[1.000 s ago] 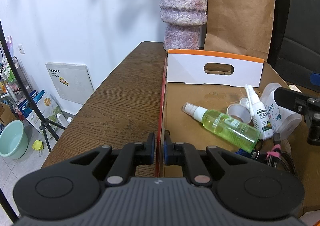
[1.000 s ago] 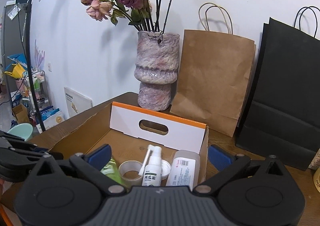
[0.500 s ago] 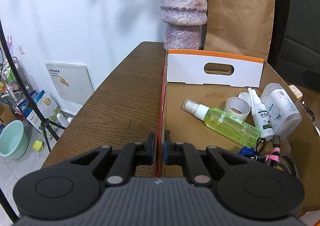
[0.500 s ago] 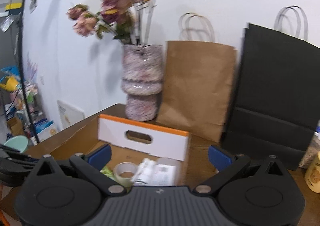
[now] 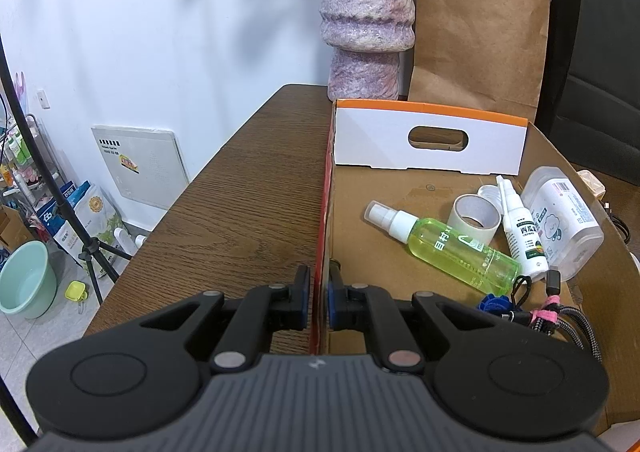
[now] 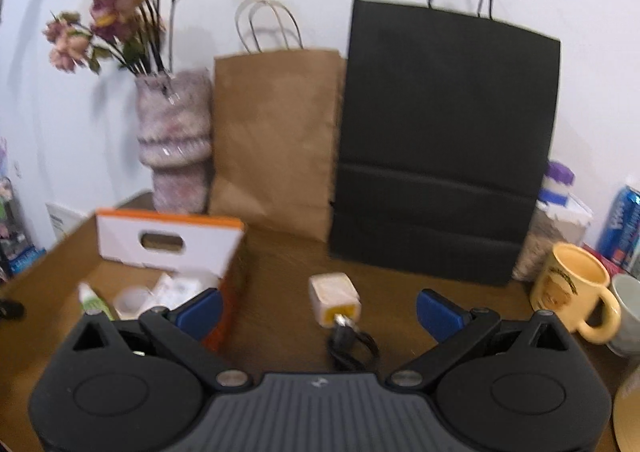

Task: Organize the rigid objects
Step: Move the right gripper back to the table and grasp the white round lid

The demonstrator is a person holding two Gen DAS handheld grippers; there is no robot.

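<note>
Left wrist view shows the cardboard box (image 5: pixel 400 252) on the table (image 5: pixel 248 187), and the left tool (image 5: pixel 318 292) is clenched on its left wall at 6 o'clock. Inside the box, toward 3 o'clock, lie a green spray bottle (image 5: pixel 452 248), a tape roll (image 5: pixel 474 217), a small white spray bottle (image 5: pixel 520 232) and a clear container (image 5: pixel 564 219). A second ago the right tool was seen over these things; now it is gone from this view. Right wrist view, blurred, shows the right tool (image 6: pixel 318 308) released, its fingers wide apart. It has swung from the box to a white charger (image 6: pixel 334 294) with a black cable (image 6: pixel 352 344) at 12 o'clock. Only this view shows a yellow mug (image 6: pixel 572 288) at 3 o'clock.
</note>
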